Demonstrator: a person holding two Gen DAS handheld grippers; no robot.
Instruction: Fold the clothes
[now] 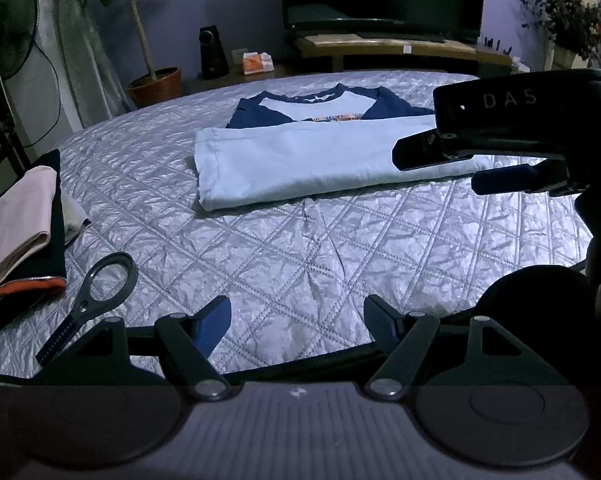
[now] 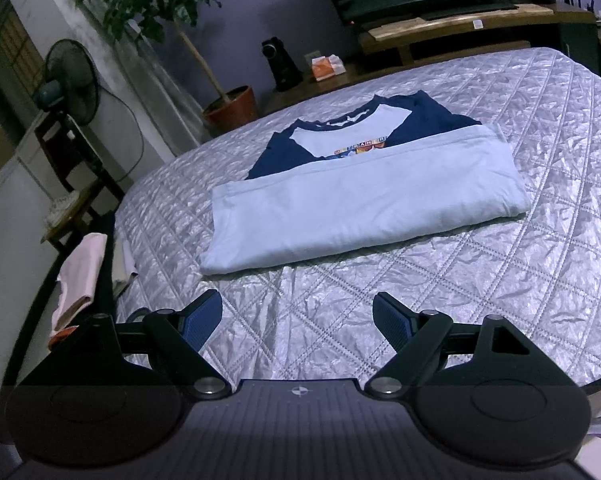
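While one half-folded shirt [image 2: 364, 208] lies on quilt [image 2: 500, 280], two grippers, left gripper [image 1: 296, 320], right gripper [image 2: 298, 318], released, empty.

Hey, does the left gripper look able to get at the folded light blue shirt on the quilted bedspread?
Probably yes. The left gripper stands open with only bare silver quilted bedspread between it and the folded light blue shirt. The right gripper sits at the shirt's right end, leaving the near edge free.
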